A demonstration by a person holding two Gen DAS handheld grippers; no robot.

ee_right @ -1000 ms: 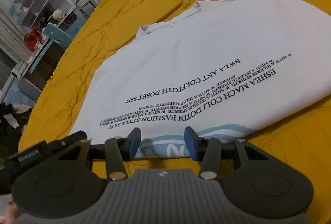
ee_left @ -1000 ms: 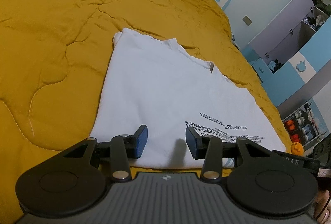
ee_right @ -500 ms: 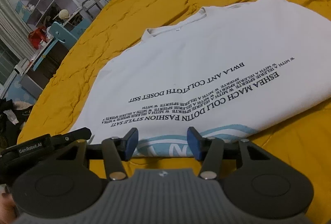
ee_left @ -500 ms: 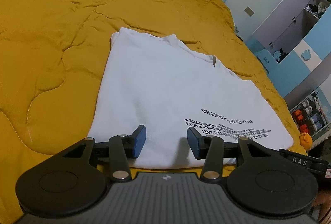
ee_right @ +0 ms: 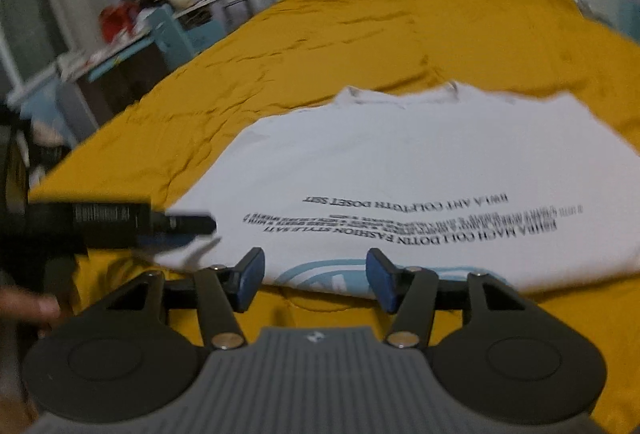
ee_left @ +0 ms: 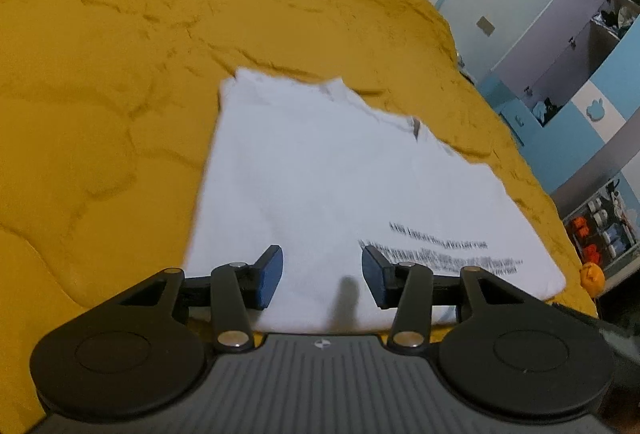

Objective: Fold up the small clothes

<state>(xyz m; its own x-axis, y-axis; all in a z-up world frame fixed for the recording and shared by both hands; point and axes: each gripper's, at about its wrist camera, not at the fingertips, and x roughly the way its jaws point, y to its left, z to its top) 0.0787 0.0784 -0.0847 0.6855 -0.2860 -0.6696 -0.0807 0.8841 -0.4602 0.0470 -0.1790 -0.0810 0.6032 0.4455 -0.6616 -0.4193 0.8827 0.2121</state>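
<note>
A white T-shirt point(ee_left: 328, 185) with black upside-down lettering lies flat on the yellow quilt point(ee_left: 100, 73), sleeves folded in, collar at the far end. My left gripper point(ee_left: 322, 276) is open and empty, low over the shirt's near hem. In the right wrist view the same shirt point(ee_right: 420, 161) shows a blue print at its near hem. My right gripper point(ee_right: 316, 276) is open and empty just at that hem. The left gripper point(ee_right: 120, 224) shows there as a dark bar at the shirt's near left corner.
The quilt covers the whole bed. Blue and white cabinets point(ee_left: 580, 81) stand beyond the bed's right edge. A cluttered desk and shelves point(ee_right: 132, 25) stand past the left edge. A hand point(ee_right: 28, 310) shows at the far left.
Both grippers have pulled back and tilted up a little, so the shirt looks farther away. Both views are blurred by motion. Both stay open.
</note>
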